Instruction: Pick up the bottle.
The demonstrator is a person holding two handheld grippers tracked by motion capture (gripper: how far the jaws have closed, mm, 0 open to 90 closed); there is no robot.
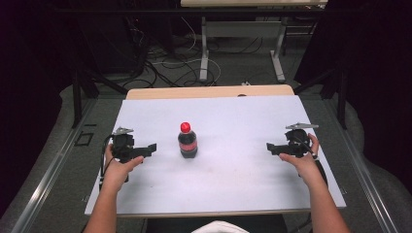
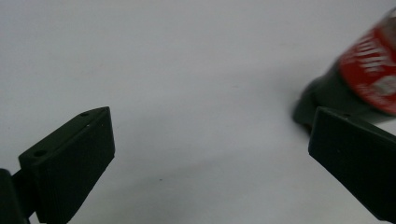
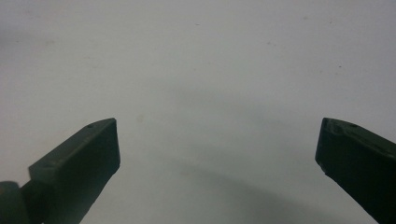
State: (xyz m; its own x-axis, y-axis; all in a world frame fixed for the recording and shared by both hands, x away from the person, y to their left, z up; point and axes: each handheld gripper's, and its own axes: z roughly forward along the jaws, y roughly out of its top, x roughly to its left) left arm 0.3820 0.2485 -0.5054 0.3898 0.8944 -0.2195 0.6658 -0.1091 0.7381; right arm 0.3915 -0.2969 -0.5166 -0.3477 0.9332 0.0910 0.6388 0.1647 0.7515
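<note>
**A:** Where does the bottle sit?

**B:** The cola bottle stands upright near the middle of the white worktop, red cap up, dark drink inside, with a red label round its body. Nothing touches it.

**A:** And the two claws?

**B:** The left claw hovers to the left of the bottle, pointing toward it, close but apart. The right claw is on the far side of the bottle, well apart from it, also pointing inward. Each is held in one of the person's hands, forearms coming in from the near edge of the worktop.

**A:** Are they holding anything?

**B:** No. In the left gripper view the left claw's jaws stand wide apart with bare white surface between them; the bottle's dark base and red label show at the upper right, just beyond the right-hand jaw. It looks slightly off the claw's line rather than between the jaws, though the close view is blurred there. In the right gripper view the jaws are likewise spread wide, over the plain worktop.

**A:** Anything else about?

**B:** Behind the worktop, cables lie on the floor near the legs of another table.
</note>
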